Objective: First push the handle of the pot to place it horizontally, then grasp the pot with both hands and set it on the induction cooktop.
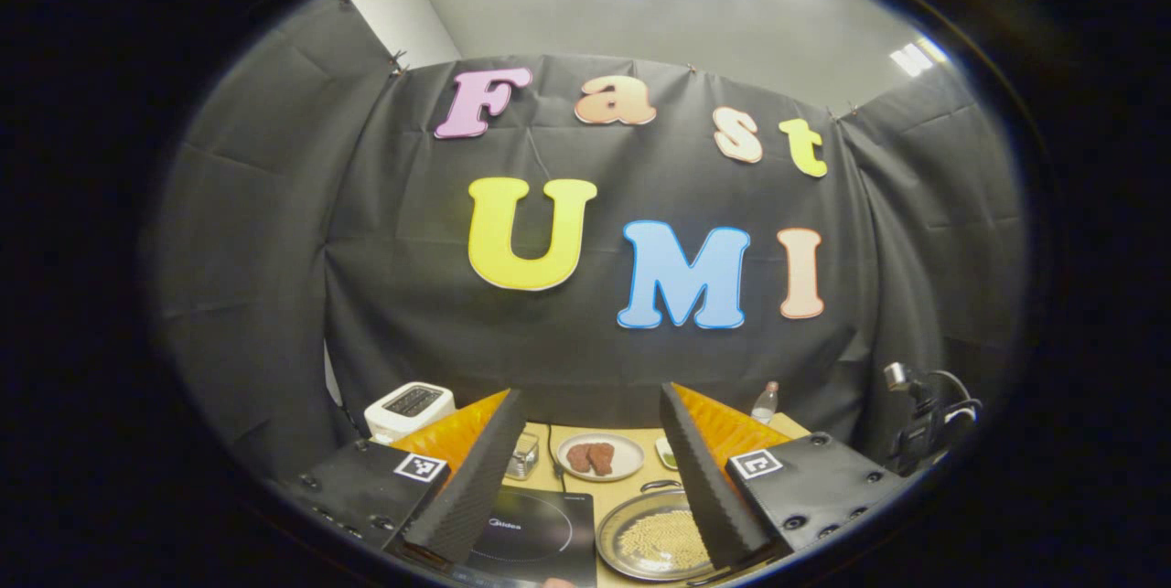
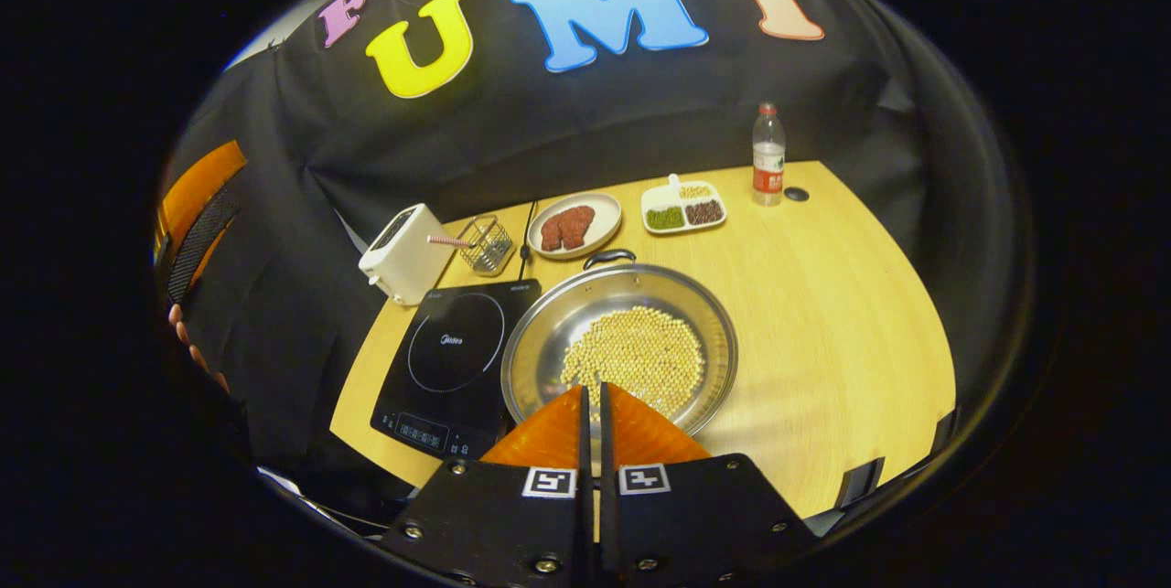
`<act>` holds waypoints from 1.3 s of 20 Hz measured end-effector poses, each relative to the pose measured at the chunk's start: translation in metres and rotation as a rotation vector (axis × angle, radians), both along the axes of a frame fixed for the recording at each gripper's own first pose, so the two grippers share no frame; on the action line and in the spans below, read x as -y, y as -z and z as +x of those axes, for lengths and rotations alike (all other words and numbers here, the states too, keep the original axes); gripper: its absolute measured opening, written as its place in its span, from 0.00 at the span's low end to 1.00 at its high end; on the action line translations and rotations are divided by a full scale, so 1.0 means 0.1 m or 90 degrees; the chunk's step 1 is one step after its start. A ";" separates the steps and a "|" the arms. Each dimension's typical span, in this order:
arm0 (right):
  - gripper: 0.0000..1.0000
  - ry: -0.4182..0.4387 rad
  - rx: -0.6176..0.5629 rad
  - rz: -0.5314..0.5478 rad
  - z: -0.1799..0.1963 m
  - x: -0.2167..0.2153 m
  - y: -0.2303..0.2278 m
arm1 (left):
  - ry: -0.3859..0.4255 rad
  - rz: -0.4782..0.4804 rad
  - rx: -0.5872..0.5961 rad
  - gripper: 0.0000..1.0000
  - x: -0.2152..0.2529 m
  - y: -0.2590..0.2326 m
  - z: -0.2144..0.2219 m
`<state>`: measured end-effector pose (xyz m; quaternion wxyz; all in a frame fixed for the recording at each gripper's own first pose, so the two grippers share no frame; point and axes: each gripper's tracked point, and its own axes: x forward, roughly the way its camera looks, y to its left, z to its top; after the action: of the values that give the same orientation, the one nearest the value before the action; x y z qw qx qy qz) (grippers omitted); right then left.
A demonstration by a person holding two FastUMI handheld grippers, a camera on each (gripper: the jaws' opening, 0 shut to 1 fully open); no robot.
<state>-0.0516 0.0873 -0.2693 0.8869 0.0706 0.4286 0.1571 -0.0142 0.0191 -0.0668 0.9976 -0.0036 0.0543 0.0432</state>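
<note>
The right gripper view is looking down on the whole tabletop (image 2: 823, 314); the left gripper view is pointing mostly at the booth wall w/ just the far strip of tabletop showing between its fingers, plus a black camera rig (image 1: 924, 428) at far right.

L to R in the right gripper view: other gripper (image 2: 197, 222) w/ a hand (image 2: 188, 346) at the left edge, 1 white toaster (image 2: 400, 252), 1 wire basket (image 2: 487, 243), 1 black induction cooktop (image 2: 453, 368), 1 plate of meat (image 2: 574, 224), 1 steel pot (image 2: 619, 346) holding yellow beans, 1 divided dish (image 2: 683, 207) w/ 3 bean sorts, 1 bottle (image 2: 768, 155), 1 dark cap (image 2: 797, 194).

The pot is sitting on the tabletop just beside the cooktop's right edge, its rim overlapping the edge, not on the cooking ring. Its handle (image 2: 609, 255) is lying at the far rim.

Left gripper (image 1: 593, 469): fingers are standing wide apart, holding nothing, above cooktop and pot.

Right gripper (image 2: 592, 419): fingers are pressed together w/ only a sliver between, tips hovering over the pot's near rim; can't tell if touching.
</note>
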 end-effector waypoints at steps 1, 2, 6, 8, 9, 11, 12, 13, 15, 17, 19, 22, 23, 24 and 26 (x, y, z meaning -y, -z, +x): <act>0.03 -0.005 -0.019 0.011 -0.06 -0.03 0.08 | 0.003 -0.005 -0.004 0.99 -0.01 0.03 -0.01; 0.03 -0.008 -0.038 0.027 -0.10 -0.07 0.13 | 0.004 -0.006 -0.005 0.99 -0.02 0.04 -0.02; 0.03 -0.015 -0.104 0.048 -0.24 -0.16 0.40 | 0.013 0.005 -0.003 0.97 -0.02 0.04 -0.02; 0.03 -0.024 -0.131 0.054 -0.32 -0.23 0.52 | 0.016 0.009 -0.001 0.97 -0.02 0.01 -0.02; 0.03 -0.027 -0.143 0.054 -0.37 -0.26 0.57 | 0.017 0.010 -0.001 0.97 -0.02 0.02 -0.02; 0.03 -0.037 -0.165 0.054 -0.40 -0.34 0.71 | 0.019 0.012 -0.001 0.97 -0.02 0.01 -0.01; 0.03 -0.041 -0.178 0.050 -0.43 -0.36 0.79 | 0.021 0.012 -0.002 0.97 -0.01 0.00 0.00; 0.03 -0.043 -0.191 0.051 -0.45 -0.37 0.85 | 0.027 0.011 -0.005 0.97 0.00 0.01 0.00; 0.03 -0.041 -0.210 0.056 -0.50 -0.41 0.94 | 0.036 0.009 -0.012 0.97 0.02 0.05 -0.02; 0.01 -0.042 -0.222 0.060 -0.53 -0.46 1.03 | 0.034 0.014 -0.013 0.97 -0.02 0.03 -0.04; 0.01 -0.038 -0.234 0.066 -0.53 -0.49 1.12 | 0.032 0.018 -0.018 0.95 -0.05 0.05 -0.06; 0.01 -0.025 -0.250 0.087 -0.49 -0.56 1.22 | 0.029 0.019 -0.022 0.95 -0.09 0.05 -0.07; 0.01 -0.021 -0.254 0.087 -0.48 -0.57 1.27 | 0.029 0.019 -0.024 0.95 -0.08 0.06 -0.08; 0.01 -0.018 -0.254 0.088 -0.46 -0.57 1.29 | 0.027 0.022 -0.024 0.97 -0.10 0.06 -0.08; 0.01 -0.009 -0.258 0.103 -0.43 -0.60 1.33 | 0.025 0.024 -0.027 0.95 -0.12 0.07 -0.07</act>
<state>-0.0947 0.1476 -0.4027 0.7729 0.1688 0.5846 0.1801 -0.0214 0.0311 -0.0735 0.9968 0.0171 0.0744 0.0245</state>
